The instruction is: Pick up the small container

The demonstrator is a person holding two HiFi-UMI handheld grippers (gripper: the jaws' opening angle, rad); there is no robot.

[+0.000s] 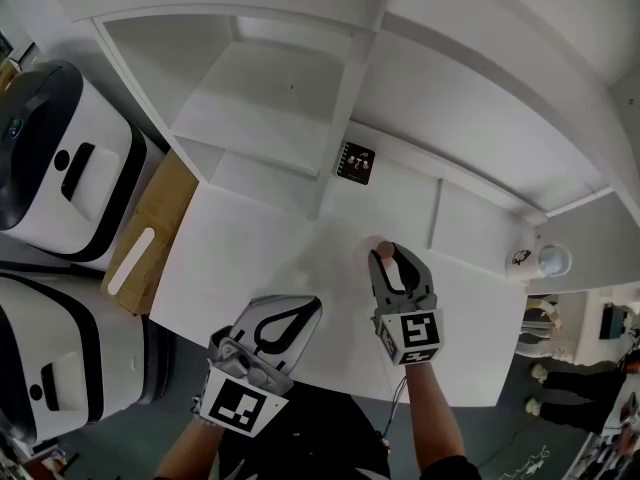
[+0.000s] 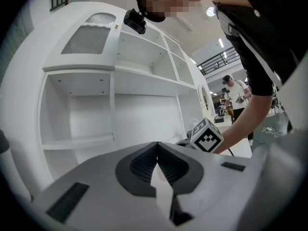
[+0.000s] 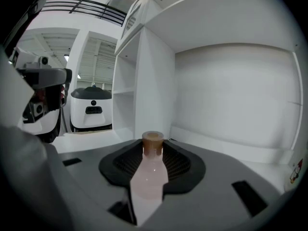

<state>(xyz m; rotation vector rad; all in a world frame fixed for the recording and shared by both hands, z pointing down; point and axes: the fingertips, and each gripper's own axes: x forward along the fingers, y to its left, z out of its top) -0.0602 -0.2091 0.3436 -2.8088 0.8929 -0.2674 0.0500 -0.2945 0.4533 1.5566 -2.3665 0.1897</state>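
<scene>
Since my right tool (image 3: 153, 150) is clamped on the small container (image 3: 150, 174), its long axis along the jaws, cap outward over the tabletop (image 1: 250, 258), I'd lift straight; left tool (image 2: 157, 150) closed, empty.

A white shelf unit (image 1: 290, 98) with open compartments rises behind the white desk (image 1: 240, 268). Two white-and-black machines (image 1: 60, 168) sit at the left, beside a wooden board (image 1: 150, 233).

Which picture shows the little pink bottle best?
The right gripper view. There the small container, pink with a tan cap, stands close up between the jaws of the right hand-held gripper. The head view shows the container only small, from above. The left gripper view does not show it.
</scene>
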